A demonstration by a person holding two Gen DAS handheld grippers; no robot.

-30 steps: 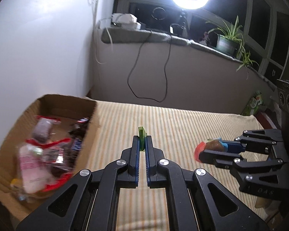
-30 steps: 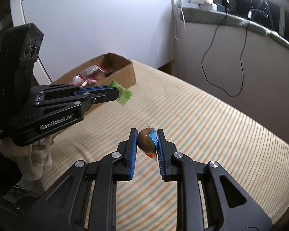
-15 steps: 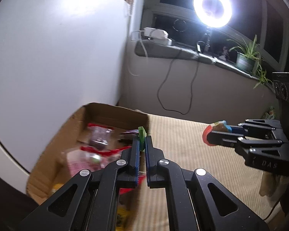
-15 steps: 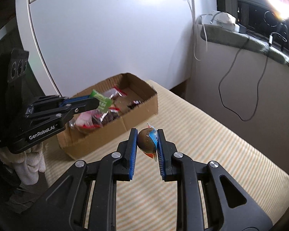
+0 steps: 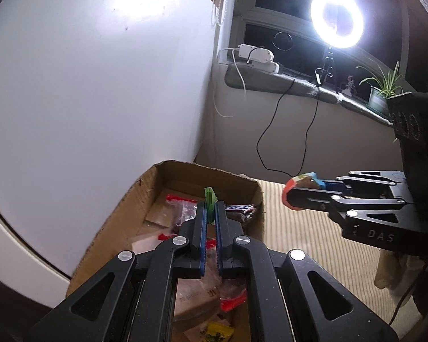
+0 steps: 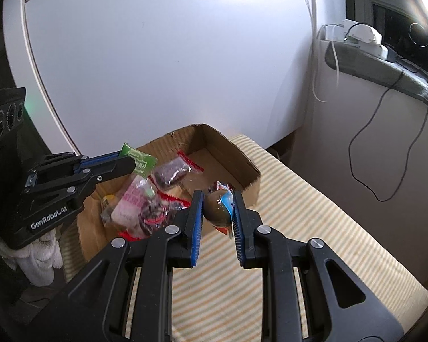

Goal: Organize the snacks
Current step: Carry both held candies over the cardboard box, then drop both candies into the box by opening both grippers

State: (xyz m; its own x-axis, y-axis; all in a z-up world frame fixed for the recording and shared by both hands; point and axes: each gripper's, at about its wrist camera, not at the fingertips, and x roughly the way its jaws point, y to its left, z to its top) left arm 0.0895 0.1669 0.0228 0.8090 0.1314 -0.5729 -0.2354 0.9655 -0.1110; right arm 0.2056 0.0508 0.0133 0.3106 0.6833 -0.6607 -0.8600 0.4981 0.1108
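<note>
Cardboard box [image 6: 244, 168] holding wrapped snacks [image 6: 134, 208], left hand-held gripper [image 5: 209, 213] pinching green packet [image 5: 209, 196], right hand-held gripper [image 6: 218, 208] clasping brown snack [image 6: 216, 209]

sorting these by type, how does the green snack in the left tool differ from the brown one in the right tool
The green packet is a thin flat sachet with print on it; the brown snack is round and bulky with a blue and red wrapper. The left tool is nearly closed on the packet, while the right tool stands wider around the brown snack. The packet hangs over the cardboard box; the brown snack is by its near edge. Both are held in the air.
</note>
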